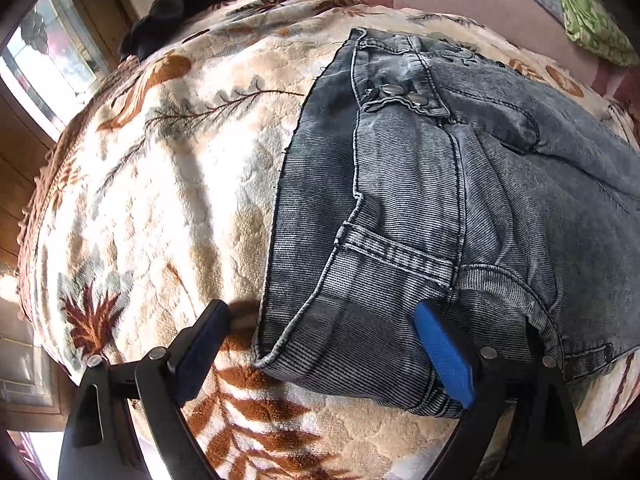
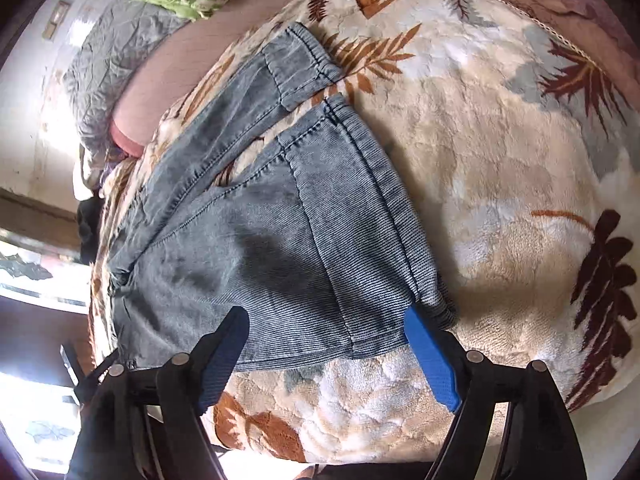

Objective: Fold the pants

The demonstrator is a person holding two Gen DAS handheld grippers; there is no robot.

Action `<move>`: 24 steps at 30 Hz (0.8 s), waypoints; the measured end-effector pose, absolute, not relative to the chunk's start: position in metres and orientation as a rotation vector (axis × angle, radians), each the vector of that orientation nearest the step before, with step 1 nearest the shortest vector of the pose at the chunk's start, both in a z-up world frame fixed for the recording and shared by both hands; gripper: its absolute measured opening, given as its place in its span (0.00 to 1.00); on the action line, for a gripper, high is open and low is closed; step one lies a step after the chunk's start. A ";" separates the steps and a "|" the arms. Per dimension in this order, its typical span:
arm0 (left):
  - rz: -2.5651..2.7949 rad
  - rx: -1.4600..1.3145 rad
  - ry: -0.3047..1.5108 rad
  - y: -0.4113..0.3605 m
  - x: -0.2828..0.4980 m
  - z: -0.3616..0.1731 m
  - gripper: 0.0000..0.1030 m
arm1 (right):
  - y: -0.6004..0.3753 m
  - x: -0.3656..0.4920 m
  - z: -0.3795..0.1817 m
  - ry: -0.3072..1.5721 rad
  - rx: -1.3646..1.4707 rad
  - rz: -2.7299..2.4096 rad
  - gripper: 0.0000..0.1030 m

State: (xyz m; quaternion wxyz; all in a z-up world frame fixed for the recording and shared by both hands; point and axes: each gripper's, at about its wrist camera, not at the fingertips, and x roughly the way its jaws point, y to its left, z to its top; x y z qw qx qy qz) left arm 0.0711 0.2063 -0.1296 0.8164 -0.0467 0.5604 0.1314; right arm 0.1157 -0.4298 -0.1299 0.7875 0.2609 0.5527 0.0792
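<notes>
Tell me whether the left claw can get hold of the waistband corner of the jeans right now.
Probably yes. The left claw is open and straddles the near waistband corner of the jeans, with nothing over that edge on the blanket.

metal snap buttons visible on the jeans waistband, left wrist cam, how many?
3 clear: snaps and, clustered at the fly on the jeans waistband. Folds may hide more.

The pants (image 1: 420,208) are lying flat and spread out, in faded blue-grey ribbed denim. The waistband end, with metal snap buttons (image 1: 400,94), is showing in the left wrist view. Both elastic-cuffed legs (image 2: 304,208) are lying side by side in the right wrist view.
</notes>
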 end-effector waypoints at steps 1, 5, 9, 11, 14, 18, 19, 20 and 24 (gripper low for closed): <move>0.286 -0.111 1.192 0.209 0.070 -0.126 0.91 | -0.426 0.116 -0.125 1.195 0.536 0.167 0.80; 0.326 -0.076 1.088 0.209 0.060 -0.100 0.91 | -0.417 0.113 -0.097 1.132 0.472 0.179 0.80; 0.311 -0.073 1.135 0.206 0.064 -0.112 0.91 | -0.419 0.122 -0.118 1.179 0.479 0.128 0.90; 0.314 -0.079 1.173 0.208 0.067 -0.134 0.92 | -0.419 0.119 -0.123 1.162 0.482 0.127 0.90; 0.325 -0.137 1.149 0.214 0.062 -0.119 0.91 | -0.411 0.116 -0.109 1.140 0.455 0.138 0.90; 0.304 -0.134 1.046 0.205 0.058 -0.088 0.91 | -0.394 0.116 -0.082 1.058 0.395 0.137 0.90; 0.285 -0.153 1.031 0.200 0.059 -0.082 0.91 | -0.387 0.117 -0.076 1.035 0.383 0.147 0.90; 0.258 -0.167 1.017 0.194 0.062 -0.077 0.91 | -0.379 0.118 -0.071 1.014 0.376 0.163 0.90; 0.218 -0.113 1.020 0.165 0.074 -0.083 0.91 | -0.352 0.129 -0.076 1.020 0.331 0.192 0.91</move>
